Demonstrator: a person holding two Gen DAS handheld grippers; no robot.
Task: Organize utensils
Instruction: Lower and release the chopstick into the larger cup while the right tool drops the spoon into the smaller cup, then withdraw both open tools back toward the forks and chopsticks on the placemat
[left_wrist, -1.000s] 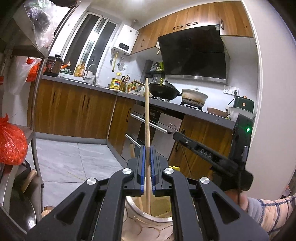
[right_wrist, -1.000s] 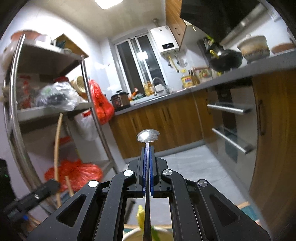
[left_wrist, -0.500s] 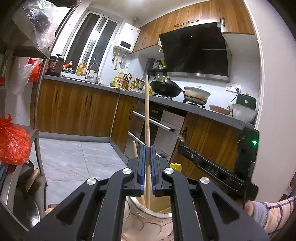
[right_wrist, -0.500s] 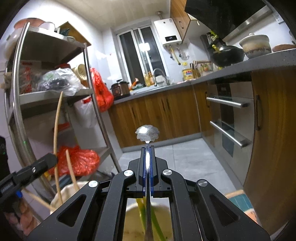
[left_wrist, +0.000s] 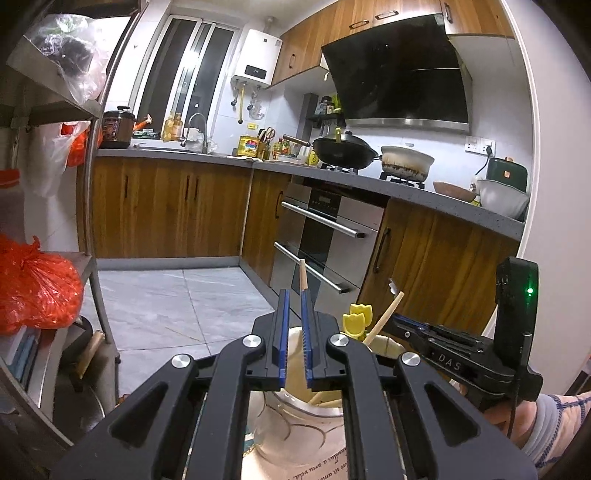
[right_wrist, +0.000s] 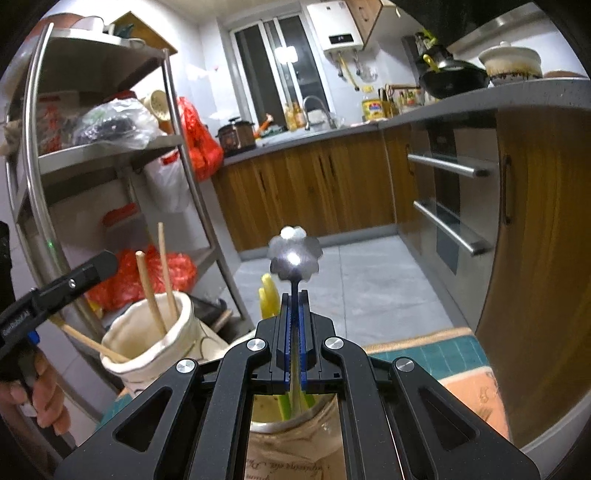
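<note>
"DAS" on right tool (left_wrist: 436, 338); "24" on water heater (left_wrist: 257, 61).

— What's in your way at lower centre of the left wrist view?

— Your left gripper (left_wrist: 293, 325) has a clear gap between its fingers; one chopstick (left_wrist: 303, 278) pokes up just right of it from the cream holder (left_wrist: 291, 417).

— And on the right?

— The other gripper (left_wrist: 454, 363) crowds the lower right. Bare floor (left_wrist: 177, 302) lies open at centre left; the steel rack (left_wrist: 92, 206) walls off the left edge.
</note>
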